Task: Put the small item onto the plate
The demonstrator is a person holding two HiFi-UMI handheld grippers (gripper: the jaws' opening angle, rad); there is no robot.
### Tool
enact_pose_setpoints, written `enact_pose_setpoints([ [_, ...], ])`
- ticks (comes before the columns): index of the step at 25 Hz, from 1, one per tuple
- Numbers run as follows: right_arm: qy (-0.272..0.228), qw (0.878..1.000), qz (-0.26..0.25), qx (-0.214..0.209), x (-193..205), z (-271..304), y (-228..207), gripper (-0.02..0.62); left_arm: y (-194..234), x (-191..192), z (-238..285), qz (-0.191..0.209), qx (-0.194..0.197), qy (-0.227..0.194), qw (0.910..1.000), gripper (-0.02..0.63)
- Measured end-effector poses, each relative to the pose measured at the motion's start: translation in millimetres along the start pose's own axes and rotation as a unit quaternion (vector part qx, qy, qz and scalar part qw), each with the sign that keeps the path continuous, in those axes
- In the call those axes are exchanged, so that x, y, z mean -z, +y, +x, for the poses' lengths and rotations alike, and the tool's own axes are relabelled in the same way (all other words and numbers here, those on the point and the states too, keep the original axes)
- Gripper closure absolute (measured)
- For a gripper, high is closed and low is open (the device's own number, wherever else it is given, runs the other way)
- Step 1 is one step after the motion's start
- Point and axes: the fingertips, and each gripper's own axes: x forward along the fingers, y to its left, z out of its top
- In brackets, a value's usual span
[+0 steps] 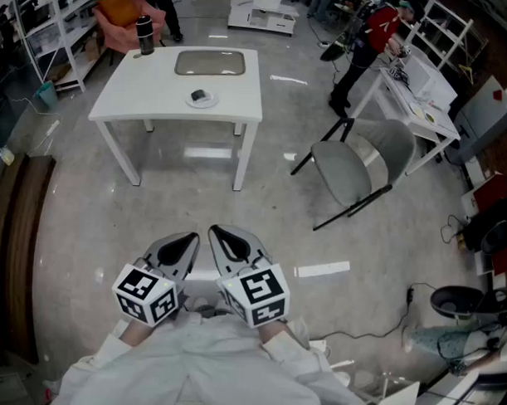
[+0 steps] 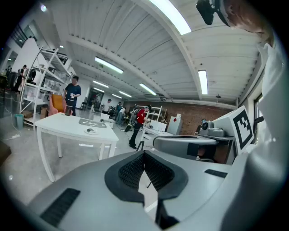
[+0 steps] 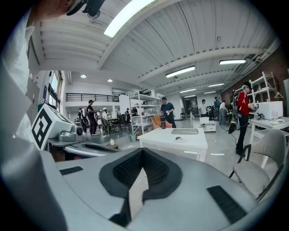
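A white table (image 1: 178, 91) stands far ahead across the floor. On it a small dark item (image 1: 199, 94) lies on a round white plate (image 1: 209, 102), in front of a flat grey tray (image 1: 210, 63). My left gripper (image 1: 183, 241) and right gripper (image 1: 221, 235) hang side by side close to my body, well short of the table, both shut with nothing between the jaws. The left gripper view shows its shut gripper (image 2: 144, 155) with the plate (image 2: 91, 131) far off. The right gripper view shows its shut gripper (image 3: 143, 153), and the plate (image 3: 179, 139) is distant.
A black bottle (image 1: 145, 34) stands at the table's far left corner. A grey chair (image 1: 354, 168) sits right of the table, with a second white table (image 1: 415, 99) behind it where a person (image 1: 369, 44) stands. Cables and a dark bin (image 1: 457, 303) lie at the right.
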Motion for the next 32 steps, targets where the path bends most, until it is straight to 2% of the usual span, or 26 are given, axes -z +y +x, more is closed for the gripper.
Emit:
enact_pose_setpoints([
  [4, -0.006, 1.0, 0.021, -0.004, 2, 3, 8, 0.58, 1, 2, -2, 0.006, 0.0, 0.004, 1.0, 0.595],
  [16, 0.012, 1.0, 0.01, -0.011, 10, 2, 12, 0.58, 10, -5, -6, -0.012, -0.01, -0.006, 0.9999, 0.595],
  [21, 0.0, 0.998, 0.054, -0.017, 12, 0, 3, 0.58, 4, -2, 3, -0.007, -0.001, 0.003, 1.0, 0.595],
  [24, 0.002, 0.998, 0.058, -0.018, 13, -4, -3, 0.58, 1, -5, 9, -0.005, -0.002, 0.0, 1.0, 0.595],
  [29, 0.017, 0.998, 0.058, -0.028, 31, -10, -6, 0.58, -5, 14, 14, -0.051, -0.006, -0.002, 0.9987, 0.595],
  [32, 0.021, 0.997, 0.063, -0.037, 39, -13, -11, 0.58, -9, 23, 20, -0.059, -0.009, 0.002, 0.9982, 0.595],
])
